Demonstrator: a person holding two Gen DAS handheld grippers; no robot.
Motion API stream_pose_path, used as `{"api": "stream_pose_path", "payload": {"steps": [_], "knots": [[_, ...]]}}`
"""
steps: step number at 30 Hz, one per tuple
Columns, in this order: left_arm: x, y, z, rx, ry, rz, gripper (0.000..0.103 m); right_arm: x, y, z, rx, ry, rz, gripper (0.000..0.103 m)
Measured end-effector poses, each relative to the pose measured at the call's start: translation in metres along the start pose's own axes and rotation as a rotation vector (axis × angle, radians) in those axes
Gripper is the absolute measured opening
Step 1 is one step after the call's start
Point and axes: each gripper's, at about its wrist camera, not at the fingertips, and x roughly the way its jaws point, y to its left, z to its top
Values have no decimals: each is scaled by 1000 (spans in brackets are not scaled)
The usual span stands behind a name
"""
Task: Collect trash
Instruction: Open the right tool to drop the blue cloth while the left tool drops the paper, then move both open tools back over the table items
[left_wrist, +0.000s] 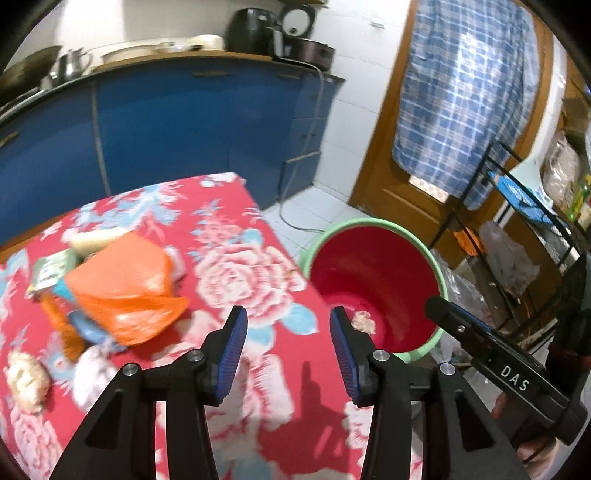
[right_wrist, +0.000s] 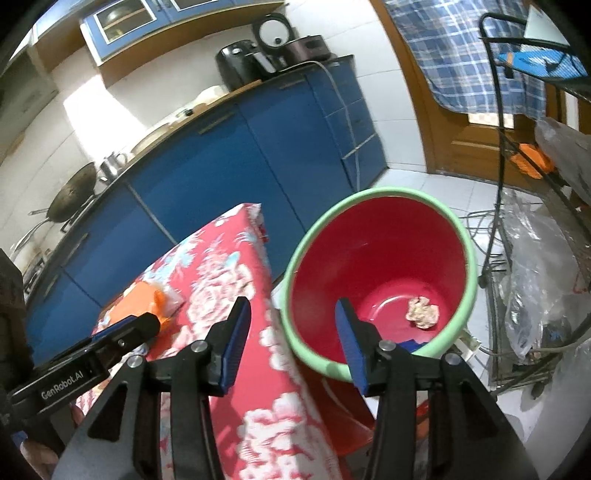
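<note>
One red bucket (right_wrist: 376, 236), one crumpled wad (right_wrist: 422, 313) inside, one orange bag (left_wrist: 125, 288), two grippers.

Red bucket (right_wrist: 384, 236) with green rim; red floral tablecloth (left_wrist: 236, 258); orange bag (left_wrist: 125, 291); blue cabinets (left_wrist: 184, 125)

Both views are bright and evenly lit, with a blown-out white patch on the tiled wall (right_wrist: 86, 110) in the right wrist view, perhaps daylight from a window out of frame. Motion blur smears the orange bag (left_wrist: 125, 284) and the floral cloth (left_wrist: 236, 258) (the gripper fingers stay sharp). Fisheye bending curves the blue cabinets (left_wrist: 177, 122), and black vignette rims every corner.
</note>
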Motion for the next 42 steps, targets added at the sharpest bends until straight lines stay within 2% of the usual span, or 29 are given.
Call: {"api": "stream_pose_path", "payload": {"steps": [7,12,23,33,42], "knots": [[-27,38,-9,-78,-33,59,54,-2,23,-4,-25,27,57,52],[-37,60,-13,-117,-41,85,54,-3,36,-7,-52,31,61,53],[-43,86,-19,-165,-50,133,55,8,46,-13,-76,73,78,54],[-60,131,-28,-229,-79,260,56,26,59,-17,-100,116,88,55],[-60,178,-44,-302,-60,375,56,40,80,-23,-136,150,112,56]]}}
